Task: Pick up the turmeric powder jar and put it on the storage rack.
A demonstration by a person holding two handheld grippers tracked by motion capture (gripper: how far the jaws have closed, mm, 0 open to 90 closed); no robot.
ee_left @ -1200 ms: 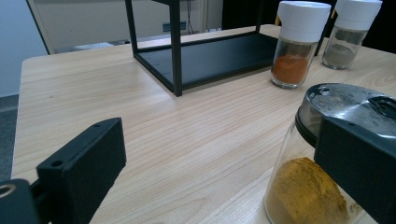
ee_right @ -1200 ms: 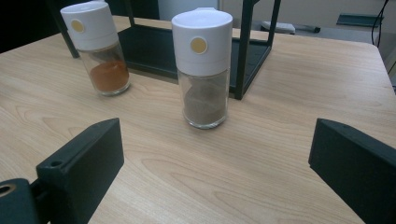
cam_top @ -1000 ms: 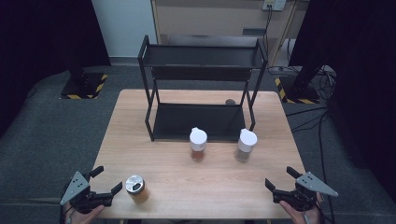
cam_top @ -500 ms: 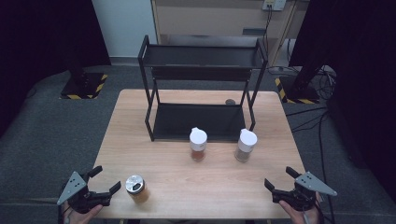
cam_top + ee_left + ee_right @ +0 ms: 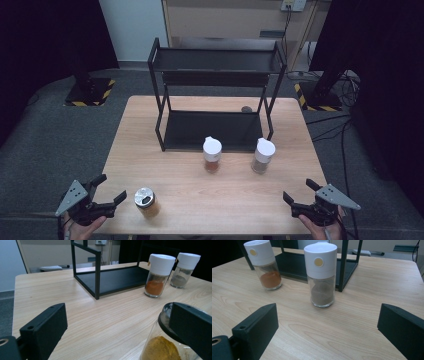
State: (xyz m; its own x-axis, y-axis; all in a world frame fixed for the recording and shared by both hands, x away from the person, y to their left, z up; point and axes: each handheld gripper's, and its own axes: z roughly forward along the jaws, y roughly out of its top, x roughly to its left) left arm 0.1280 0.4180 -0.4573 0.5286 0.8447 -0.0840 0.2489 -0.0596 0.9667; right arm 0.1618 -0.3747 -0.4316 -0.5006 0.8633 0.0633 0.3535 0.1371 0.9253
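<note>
Three spice jars stand on the wooden table (image 5: pixel 165 135). A silver-lidded jar of yellow powder (image 5: pixel 145 201) is near the front left. A white-capped orange jar (image 5: pixel 212 155) and a white-capped grey-brown jar (image 5: pixel 262 155) stand in front of a black two-tier rack (image 5: pixel 215 95). My left gripper (image 5: pixel 112 187) is open just left of the yellow jar (image 5: pixel 165 347), which its right jaw partly hides. My right gripper (image 5: pixel 298 190) is open at the front right, facing the grey-brown jar (image 5: pixel 321 275) with the orange jar (image 5: pixel 264 265) beyond. Nothing is between either pair of jaws.
A small dark round object (image 5: pixel 246 108) lies on the table behind the rack's right leg. The rack's lower shelf (image 5: pixel 117 277) is bare. Grey carpet surrounds the table, with stands and cables (image 5: pixel 345 95) at the back right.
</note>
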